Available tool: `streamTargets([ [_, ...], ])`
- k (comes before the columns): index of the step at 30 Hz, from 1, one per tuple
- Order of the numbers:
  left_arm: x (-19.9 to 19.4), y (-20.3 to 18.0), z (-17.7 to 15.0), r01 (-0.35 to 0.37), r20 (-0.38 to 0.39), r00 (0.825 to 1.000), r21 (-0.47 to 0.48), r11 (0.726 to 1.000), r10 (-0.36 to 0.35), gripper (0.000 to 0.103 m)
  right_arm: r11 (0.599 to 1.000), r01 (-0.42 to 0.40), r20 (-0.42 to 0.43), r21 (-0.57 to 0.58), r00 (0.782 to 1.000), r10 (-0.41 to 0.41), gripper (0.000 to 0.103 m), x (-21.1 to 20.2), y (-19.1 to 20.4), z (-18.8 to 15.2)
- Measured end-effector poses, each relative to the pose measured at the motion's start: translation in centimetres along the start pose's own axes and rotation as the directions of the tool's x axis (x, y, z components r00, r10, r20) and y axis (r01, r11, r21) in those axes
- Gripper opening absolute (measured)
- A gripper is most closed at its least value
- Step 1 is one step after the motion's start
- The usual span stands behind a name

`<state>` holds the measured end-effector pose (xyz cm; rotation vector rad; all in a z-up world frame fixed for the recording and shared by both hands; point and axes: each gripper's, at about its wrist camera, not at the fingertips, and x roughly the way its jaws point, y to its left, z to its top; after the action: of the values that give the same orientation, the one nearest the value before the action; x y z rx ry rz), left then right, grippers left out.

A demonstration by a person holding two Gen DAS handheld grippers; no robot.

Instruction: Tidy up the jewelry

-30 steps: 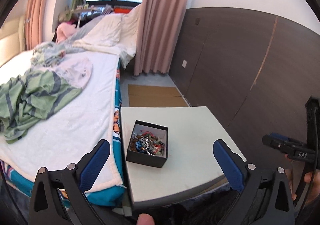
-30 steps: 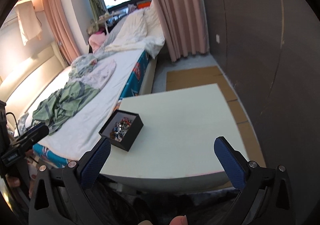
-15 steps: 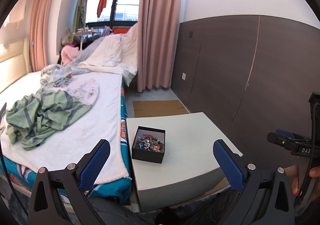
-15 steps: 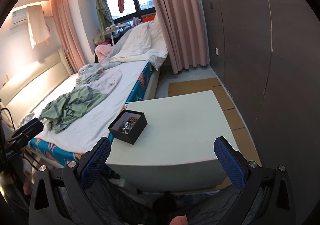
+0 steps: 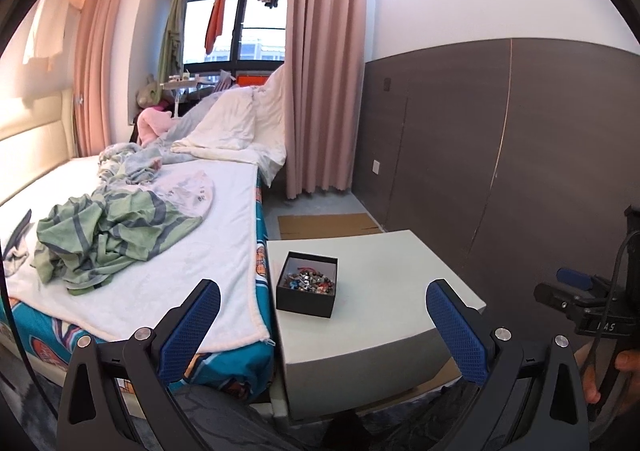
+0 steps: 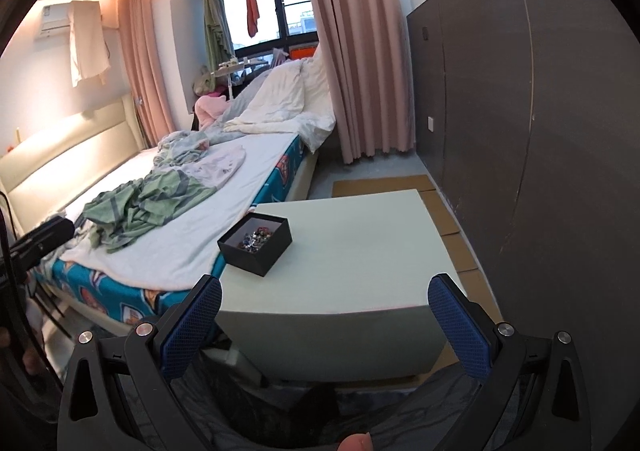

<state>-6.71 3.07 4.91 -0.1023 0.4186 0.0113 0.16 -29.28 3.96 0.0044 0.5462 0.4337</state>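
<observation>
Both claws are hanging back from the counter, well short of it and raised, each spread wide with nothing between the blue pads: left claw, right claw. The box is sitting lidless on the counter's left part, near the edge by the bed; the right view is showing it there too. The jewelry is lying in the box as one mixed pile of beads and small bits, too small to sort out piece by piece. Nothing is lying loose on the counter top that I can see. Step in hand is hard to call: pile in box, claws empty and away, is fitting either a stage where the pieces are waiting to be taken out and sorted, or one where they are all gathered in and the job is winding down. Either way, any reach into the box is calling for a careful descent between its walls, a narrow pinch on one strand, and a slow lift, since tangled pieces would likely drag neighbours or shift the light box.
</observation>
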Motion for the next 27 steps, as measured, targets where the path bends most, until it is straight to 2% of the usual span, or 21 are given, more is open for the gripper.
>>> streamTargets([
  [10, -0.1, -1.3, -0.8, 0.013, -0.001, 1.000, 0.020, 1.000, -0.013, 0.103, 1.000, 0.007, -0.003, 0.006, 1.000, -0.007, 0.103, -0.1, -0.3, -1.0],
  [27, 0.0, -1.4, -1.5, -0.002, 0.002, 1.000, 0.018, 1.000, 0.002, 0.103, 1.000, -0.019, -0.003, 0.001, 1.000, 0.019, 0.103, -0.1, -0.7, -1.5],
])
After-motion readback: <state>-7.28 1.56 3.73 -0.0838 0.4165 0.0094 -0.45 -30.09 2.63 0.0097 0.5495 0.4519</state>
